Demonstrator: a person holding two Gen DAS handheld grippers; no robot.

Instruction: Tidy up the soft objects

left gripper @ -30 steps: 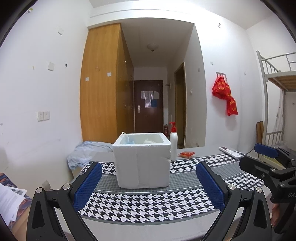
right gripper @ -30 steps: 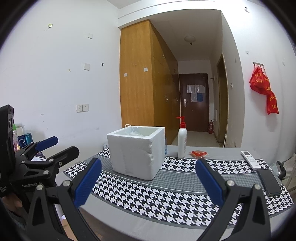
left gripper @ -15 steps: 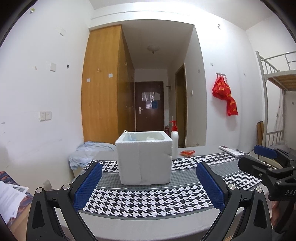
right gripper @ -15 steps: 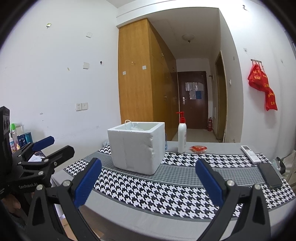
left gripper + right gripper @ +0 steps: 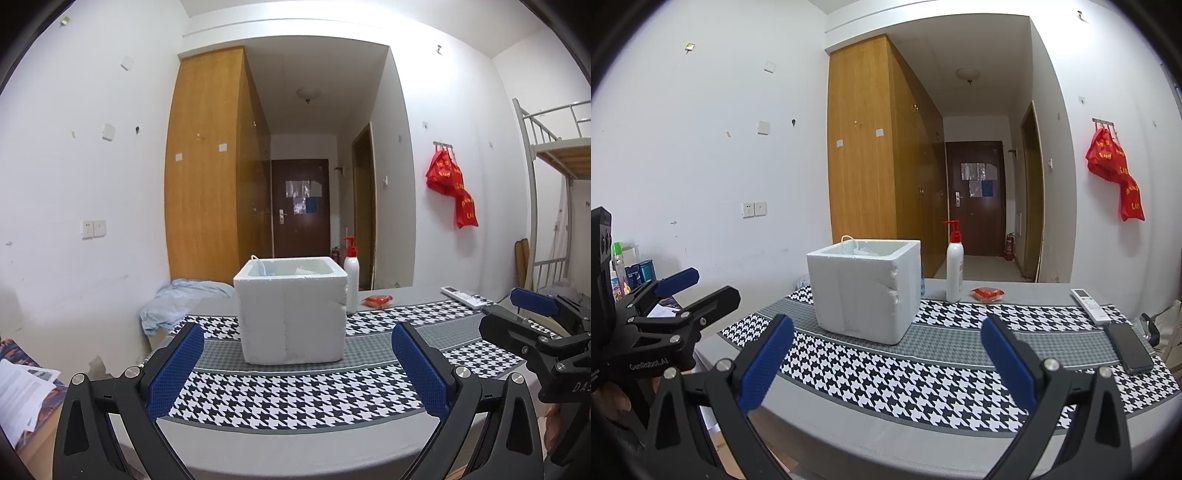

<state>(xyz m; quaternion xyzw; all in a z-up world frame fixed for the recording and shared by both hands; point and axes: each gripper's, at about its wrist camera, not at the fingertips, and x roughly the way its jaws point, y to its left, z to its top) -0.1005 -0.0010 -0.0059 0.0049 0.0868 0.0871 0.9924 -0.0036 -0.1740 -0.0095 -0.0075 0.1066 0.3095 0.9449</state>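
A white foam box [image 5: 291, 312] stands on the houndstooth table runner [image 5: 295, 391]; it also shows in the right wrist view [image 5: 866, 290]. Soft items, one with a white loop [image 5: 849, 242], lie inside it, mostly hidden by the rim. My left gripper [image 5: 295, 373] is open and empty, held low in front of the box. My right gripper [image 5: 886, 365] is open and empty, in front and to the right of the box. Each gripper shows at the edge of the other's view.
A white pump bottle [image 5: 954, 271] stands behind the box, with a small red packet [image 5: 987, 294] beside it. A remote [image 5: 1089, 306] and a dark phone [image 5: 1129, 347] lie at the table's right end. A light blue cloth [image 5: 177, 301] lies heaped at the left.
Both grippers have dropped lower and drawn back a little, so the box rim sits nearer eye level and less of its inside shows. Both stay open.
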